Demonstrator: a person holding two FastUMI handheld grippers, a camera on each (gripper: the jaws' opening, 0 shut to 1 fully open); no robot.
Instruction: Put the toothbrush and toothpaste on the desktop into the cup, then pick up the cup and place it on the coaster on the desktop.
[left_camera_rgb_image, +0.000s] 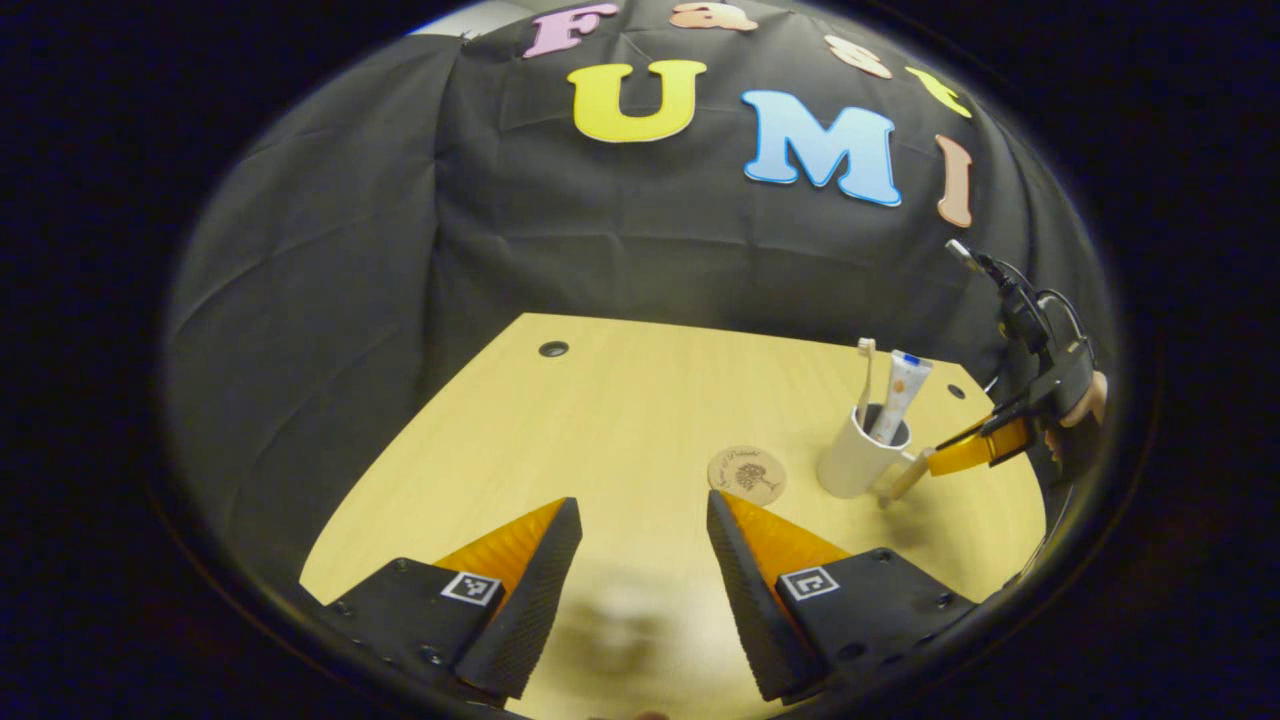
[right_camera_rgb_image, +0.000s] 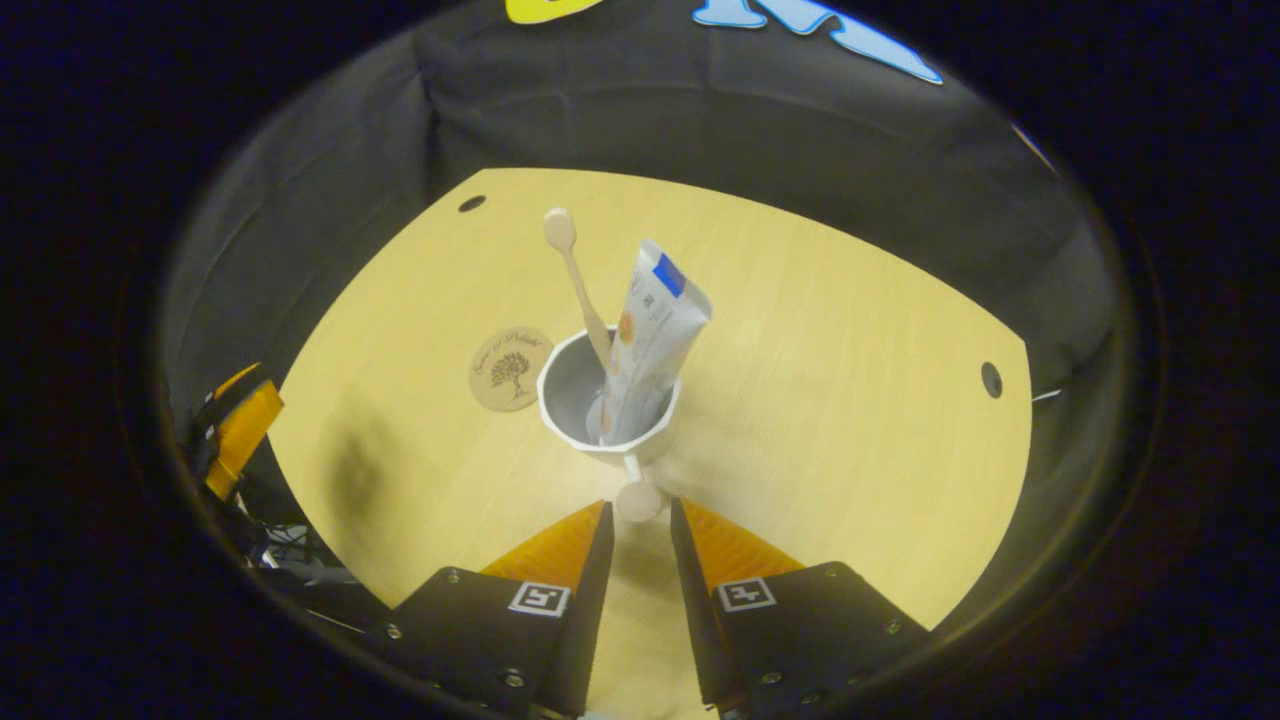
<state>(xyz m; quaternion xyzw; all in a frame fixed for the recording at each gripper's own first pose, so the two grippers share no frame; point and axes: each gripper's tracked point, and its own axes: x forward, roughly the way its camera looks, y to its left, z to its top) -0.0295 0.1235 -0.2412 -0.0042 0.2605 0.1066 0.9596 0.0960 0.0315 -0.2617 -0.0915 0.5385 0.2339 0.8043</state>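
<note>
Cup (right_camera_rgb_image: 608, 405) stands upright on the surface (right_camera_rgb_image: 820, 400), toothbrush (right_camera_rgb_image: 575, 275) and toothpaste (right_camera_rgb_image: 650, 335) already in it, both leaning out over the rim. Coaster (right_camera_rgb_image: 510, 368) lies flat just beside the cup, apart from it, on the side away from the right gripper (right_camera_rgb_image: 640, 515).

Cup's handle (right_camera_rgb_image: 637, 495) points straight back at the right gripper, its knobbed end lying between the two fingertips. Right fingers narrow, a slim gap showing; whether both press the handle I cannot tell.

From the left gripper view: cup (left_camera_rgb_image: 860, 455) well off to one side, coaster (left_camera_rgb_image: 747, 474) between it and the left gripper (left_camera_rgb_image: 640, 520). Right gripper (left_camera_rgb_image: 965, 450) reaches in from the far side, fingertips at the handle. Left fingers wide apart, holding nothing, hovering over bare surface.

Judgement: loading done; lift and carry remain. Right gripper is the nearer and lined up on the handle. Carry runs a short way across, away from the right gripper. Tall contents may tip the cup if it swings.
</note>
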